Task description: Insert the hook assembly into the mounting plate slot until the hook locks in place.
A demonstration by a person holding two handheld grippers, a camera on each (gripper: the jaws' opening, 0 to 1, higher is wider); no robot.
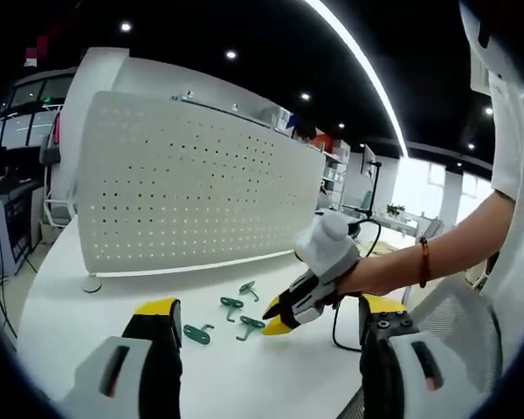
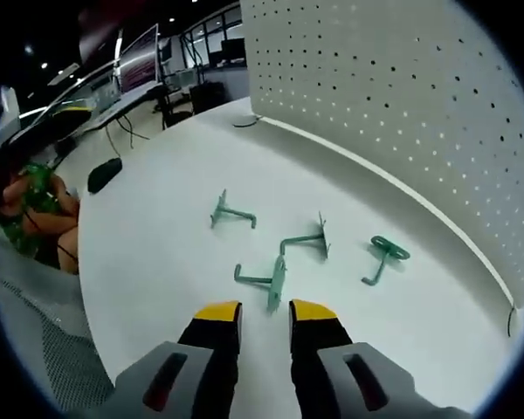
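Nearest green hook [image 2: 264,280] on table just beyond open right claw [image 2: 265,316].

A white table [image 2: 157,262] carries four green hooks. In the right gripper view, one hook [image 2: 230,212] lies apart at the left, two hooks [image 2: 264,278] [image 2: 307,238] lie near each other in the middle, and one [image 2: 382,256] lies right. A white pegboard [image 2: 402,105] stands upright on the table behind them.
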